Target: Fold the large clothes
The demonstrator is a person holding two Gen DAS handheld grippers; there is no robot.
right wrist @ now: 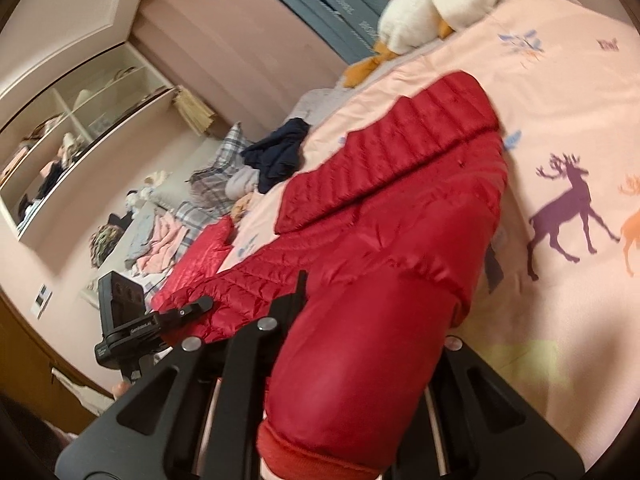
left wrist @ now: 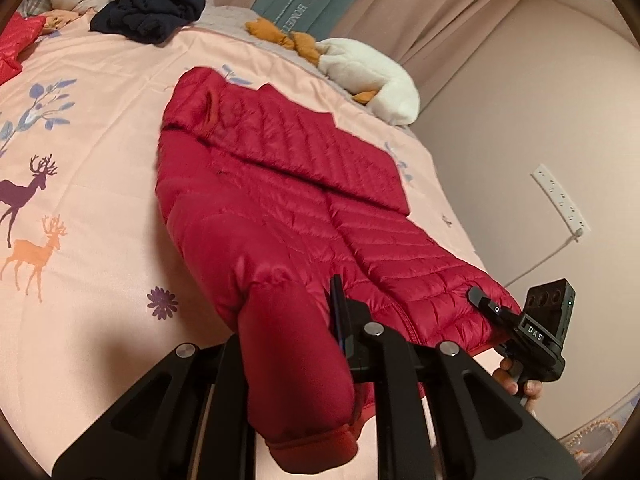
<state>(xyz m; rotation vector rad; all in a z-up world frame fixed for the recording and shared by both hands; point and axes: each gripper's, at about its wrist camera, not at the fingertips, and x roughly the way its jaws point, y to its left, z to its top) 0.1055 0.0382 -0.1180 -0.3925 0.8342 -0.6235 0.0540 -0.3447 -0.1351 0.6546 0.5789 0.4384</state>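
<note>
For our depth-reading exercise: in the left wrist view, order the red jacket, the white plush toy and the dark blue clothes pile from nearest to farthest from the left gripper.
1. Red jacket: clamped in the left gripper.
2. White plush toy: upper right, bed edge.
3. Dark blue clothes pile: upper left, far end.

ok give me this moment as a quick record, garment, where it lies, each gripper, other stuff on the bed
garment: red puffer jacket
surface: pink deer-print bedspread
left gripper: shut on the jacket's near edge
right gripper: shut on the jacket's near edge
sleeve: draped over the left gripper
other items: navy garment, white plush duck
</note>
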